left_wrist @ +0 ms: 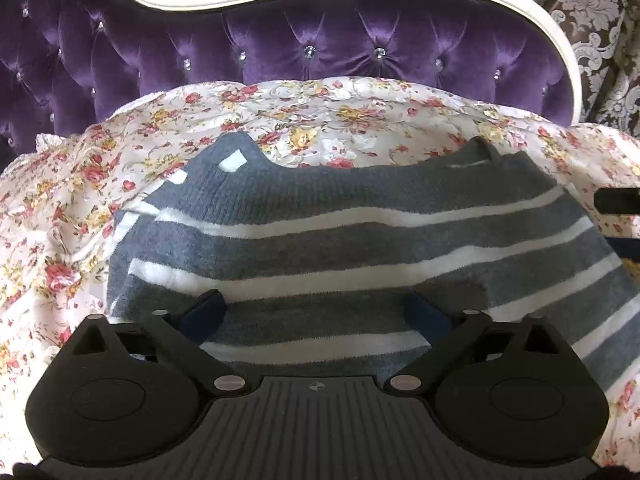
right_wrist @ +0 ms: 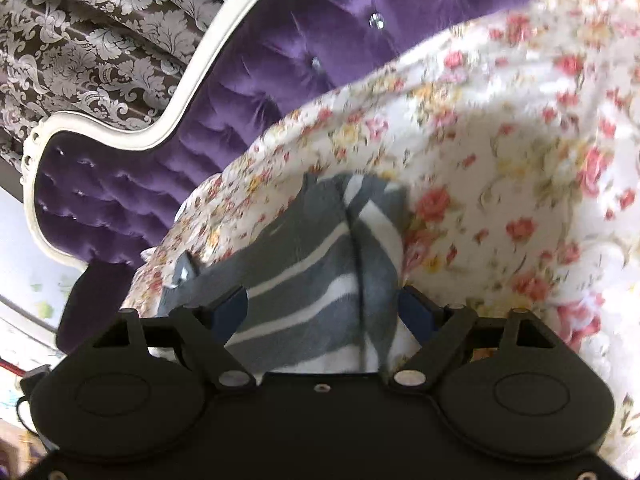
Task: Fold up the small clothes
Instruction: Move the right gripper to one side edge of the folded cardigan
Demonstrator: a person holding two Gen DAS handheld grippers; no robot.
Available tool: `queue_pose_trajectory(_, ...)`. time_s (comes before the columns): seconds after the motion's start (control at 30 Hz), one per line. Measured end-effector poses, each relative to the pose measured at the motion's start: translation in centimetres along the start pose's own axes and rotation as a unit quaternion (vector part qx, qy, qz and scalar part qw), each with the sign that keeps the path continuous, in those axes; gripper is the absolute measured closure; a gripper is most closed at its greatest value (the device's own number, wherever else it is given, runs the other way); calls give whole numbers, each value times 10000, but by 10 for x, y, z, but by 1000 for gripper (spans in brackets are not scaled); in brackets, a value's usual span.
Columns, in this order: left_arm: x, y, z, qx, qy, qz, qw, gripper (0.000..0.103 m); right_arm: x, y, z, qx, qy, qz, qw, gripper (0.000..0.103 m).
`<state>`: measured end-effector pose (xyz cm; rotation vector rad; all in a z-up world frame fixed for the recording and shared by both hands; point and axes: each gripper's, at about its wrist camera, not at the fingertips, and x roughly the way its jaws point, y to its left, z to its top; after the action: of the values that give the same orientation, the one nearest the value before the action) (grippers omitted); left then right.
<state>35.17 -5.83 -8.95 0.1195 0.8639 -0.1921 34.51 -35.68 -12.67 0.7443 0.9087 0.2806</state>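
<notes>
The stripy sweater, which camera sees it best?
The left wrist view. There the sweater lies spread across the floral sheet, with its stripes and neckline sharp and the left tool open over it. The right wrist view shows only a blurry, bunched part between the right tool's open fingers.

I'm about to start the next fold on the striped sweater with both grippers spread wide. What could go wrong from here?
1. The left gripper is open with the grey striped sweater between its fingers; closing low may also pinch the floral sheet underneath.
2. The right gripper is open over a bunched ridge of sweater, so it may grab several layers and skew the fold.
3. The sheet is loose and wrinkled, so dragging the sweater could pull it along.
</notes>
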Motion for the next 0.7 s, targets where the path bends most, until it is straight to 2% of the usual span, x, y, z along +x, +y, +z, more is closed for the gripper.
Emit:
queue_pose_trajectory(0.13, 1, -3, 1, 16, 17, 73, 10000, 0, 1, -1, -3, -91, 381, 230, 9990, 18)
queue_pose_trajectory(0.23, 2, -3, 1, 1, 45, 84, 10000, 0, 6, -1, -7, -124, 844, 623, 9944, 9)
queue_pose_trajectory(0.3, 2, -3, 1, 8, 45, 77, 10000, 0, 8, 0, -9, -206, 935, 748, 9926, 8)
queue_pose_trajectory(0.37, 3, -3, 1, 8, 44, 75, 10000, 0, 8, 0, -9, -167, 898, 776, 9928, 6)
queue_pose_trajectory(0.5, 3, -3, 1, 7, 61, 100, 9999, 0, 13, -5, -10, 202, 484, 922, 9944, 6)
queue_pose_trajectory(0.6, 3, -3, 1, 8, 61, 93, 9999, 0, 18, -2, -11, 275, 189, 863, 9957, 3)
queue_pose_trajectory(0.7, 3, -4, 2, 14, 81, 98, 9999, 0, 21, 5, -10, 214, 110, 797, 9965, 0)
